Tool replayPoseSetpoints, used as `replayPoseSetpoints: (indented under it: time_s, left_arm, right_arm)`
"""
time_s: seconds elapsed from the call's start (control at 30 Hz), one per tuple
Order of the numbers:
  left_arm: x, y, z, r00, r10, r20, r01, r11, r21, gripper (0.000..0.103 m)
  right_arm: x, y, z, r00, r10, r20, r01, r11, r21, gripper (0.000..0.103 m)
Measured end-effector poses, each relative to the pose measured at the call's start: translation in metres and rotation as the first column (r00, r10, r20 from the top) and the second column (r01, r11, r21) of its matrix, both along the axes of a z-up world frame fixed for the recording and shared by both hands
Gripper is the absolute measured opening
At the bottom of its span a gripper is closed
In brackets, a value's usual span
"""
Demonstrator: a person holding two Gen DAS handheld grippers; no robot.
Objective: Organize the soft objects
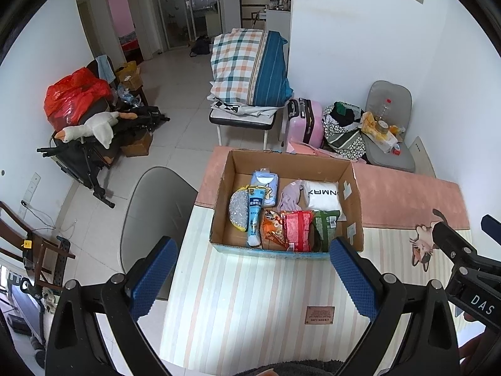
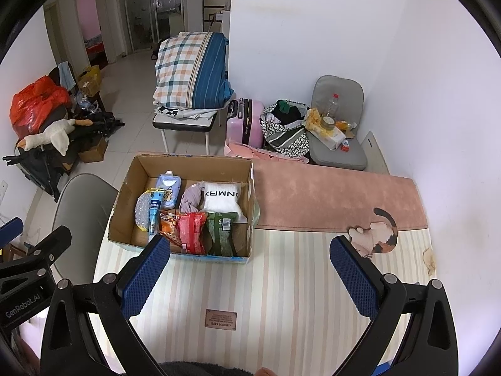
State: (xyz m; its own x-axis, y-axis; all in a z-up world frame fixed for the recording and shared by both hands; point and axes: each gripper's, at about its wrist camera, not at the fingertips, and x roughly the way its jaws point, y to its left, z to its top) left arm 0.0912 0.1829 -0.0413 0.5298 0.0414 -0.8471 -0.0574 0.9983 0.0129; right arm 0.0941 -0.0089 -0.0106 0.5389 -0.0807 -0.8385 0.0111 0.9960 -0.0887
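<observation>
An open cardboard box (image 1: 352, 188) (image 2: 125, 194) stands on a striped mat on the table. It holds several soft items: a white packet (image 1: 322, 195) (image 2: 220, 199), a lilac cloth (image 1: 289, 197) (image 2: 189, 199), a red packet (image 1: 297, 228) (image 2: 192, 230), a green packet (image 1: 325, 225) (image 2: 220, 228), an orange packet (image 1: 272, 227), a blue tube (image 1: 255, 216) (image 2: 155, 210), a pale blue pack (image 1: 266, 185) (image 2: 169, 188) and a silver pouch (image 1: 238, 208). My left gripper (image 1: 250, 250) is open and empty, held before the box's near wall. My right gripper (image 2: 250, 250) is open and empty, to the right of the box's near corner.
A pink rug (image 2: 338, 197) covers the table's far part. A cat figure (image 2: 379, 235) is printed on the mat at right. A grey chair (image 1: 156, 206) stands left of the table. Beyond are a pink suitcase (image 1: 305, 122), a stool with folded bedding (image 1: 250, 69) and clutter.
</observation>
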Motion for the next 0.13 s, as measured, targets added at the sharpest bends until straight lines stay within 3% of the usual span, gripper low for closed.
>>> replayPoseSetpoints:
  time_s: [0.13]
  left_arm:
    - [-0.0007,0.0009,0.0023,1.000,-0.002,0.009,0.002,1.000,0.002,0.100]
  right_arm:
    - [-0.0001,-0.0001,0.0008,1.000,-0.001,0.000,0.001,1.000,0.004,0.103]
